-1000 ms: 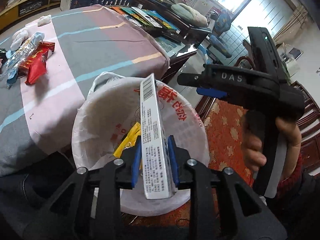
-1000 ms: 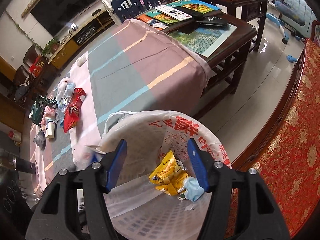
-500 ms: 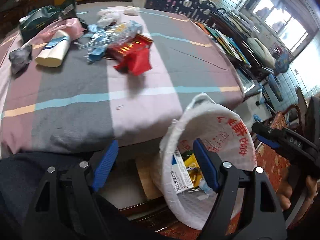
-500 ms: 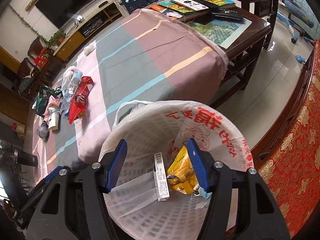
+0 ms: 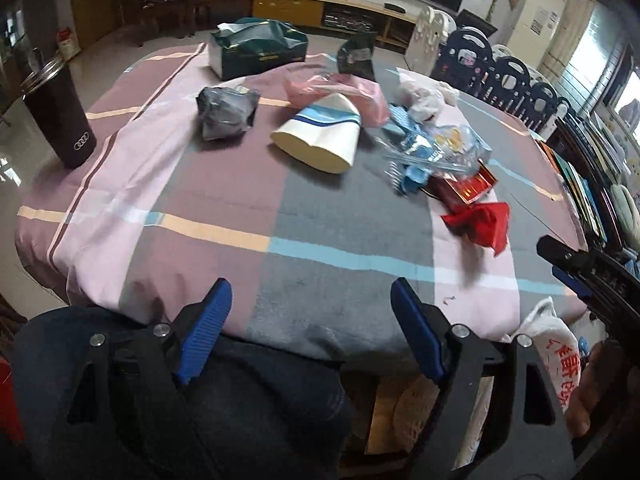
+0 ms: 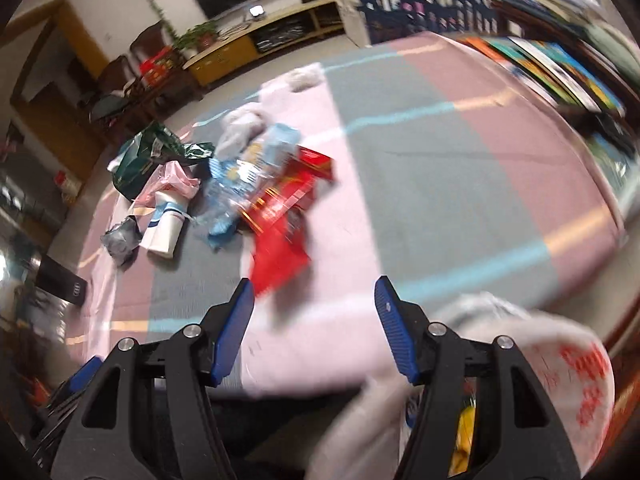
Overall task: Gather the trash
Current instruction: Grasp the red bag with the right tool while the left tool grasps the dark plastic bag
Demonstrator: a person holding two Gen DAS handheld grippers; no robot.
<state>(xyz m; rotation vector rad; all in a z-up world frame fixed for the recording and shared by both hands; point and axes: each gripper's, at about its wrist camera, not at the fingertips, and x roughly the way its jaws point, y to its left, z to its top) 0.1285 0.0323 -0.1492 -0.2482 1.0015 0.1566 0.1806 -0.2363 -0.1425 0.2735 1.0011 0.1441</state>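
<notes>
We have both tools over the near edge of the worktop (image 5: 224, 184), facing the litter. The left hand-held gripper (image 5: 310, 330) is empty and its jaws are opening, already wide, with only cloth showing between them. The right hand-held gripper (image 6: 314, 330) stands at a middling gap, also empty, with the red wrapper (image 6: 280, 256) just beyond its tips.

The trash lies in a loose heap toward the far middle of the cloth: the red wrapper, a red box (image 5: 468, 188), crinkled blue-and-clear plastic (image 5: 424, 152), a paper cup (image 5: 320, 136) on its side, a pink bag (image 5: 348, 92), a grey crumpled packet (image 5: 226, 112) and white tissue (image 5: 424, 96). The lined waste bin (image 6: 560, 380) sits low at the near right corner, with some yellow litter already inside.

The pieces overlap, so we judge that a pinch on the red wrapper could drag the box or the plastic along and spill them off the edge. Thin film may slip from the pads, and jaws pressed down too hard could catch the cloth and pull it. The cup will likely roll if nudged.

The black tumbler (image 5: 60, 120) at the left corner and the green tissue box (image 5: 256, 52) at the back look like keepers, so we should steer clear of them. Our own dark-clad lap crowds the near edge, and both tools converge on one heap, so they may clash.
</notes>
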